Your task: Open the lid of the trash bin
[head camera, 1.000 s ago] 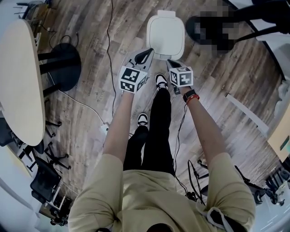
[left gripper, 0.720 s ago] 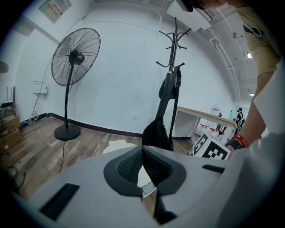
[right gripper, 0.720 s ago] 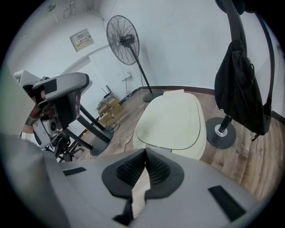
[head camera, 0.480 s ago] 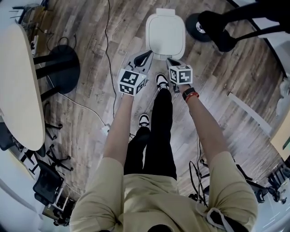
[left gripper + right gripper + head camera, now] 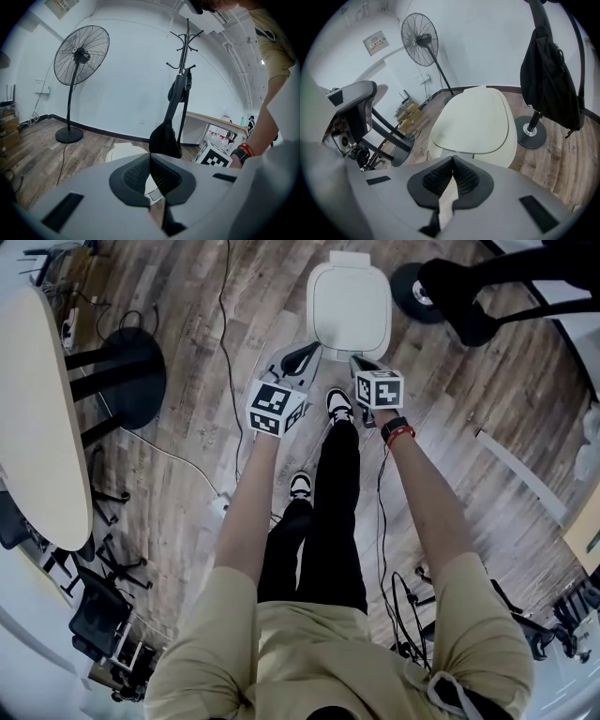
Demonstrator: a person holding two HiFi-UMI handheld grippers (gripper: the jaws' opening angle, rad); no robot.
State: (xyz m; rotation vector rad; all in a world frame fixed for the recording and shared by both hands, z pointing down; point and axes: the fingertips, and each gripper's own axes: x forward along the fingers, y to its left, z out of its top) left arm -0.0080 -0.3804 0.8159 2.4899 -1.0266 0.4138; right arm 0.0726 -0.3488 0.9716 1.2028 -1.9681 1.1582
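Both the left gripper (image 5: 302, 357) and right gripper (image 5: 359, 363) had edged nearer the trash bin (image 5: 349, 310). Their fingers were shut, holding nothing. Its lid (image 5: 471, 122), just ahead of them, looked light, stiff and slippery; its front edge seemed best to lift.

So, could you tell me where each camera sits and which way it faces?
Head view: on the person's head, facing steeply down; forearms, legs, left gripper and right gripper show, trash bin ahead.
Left gripper view: on the left gripper, facing across the room at a fan; shut jaws, right wrist show.
Right gripper view: on the right gripper, tilted down at the trash bin's closed lid; shut jaws show.
Shared: all three show the trash bin.
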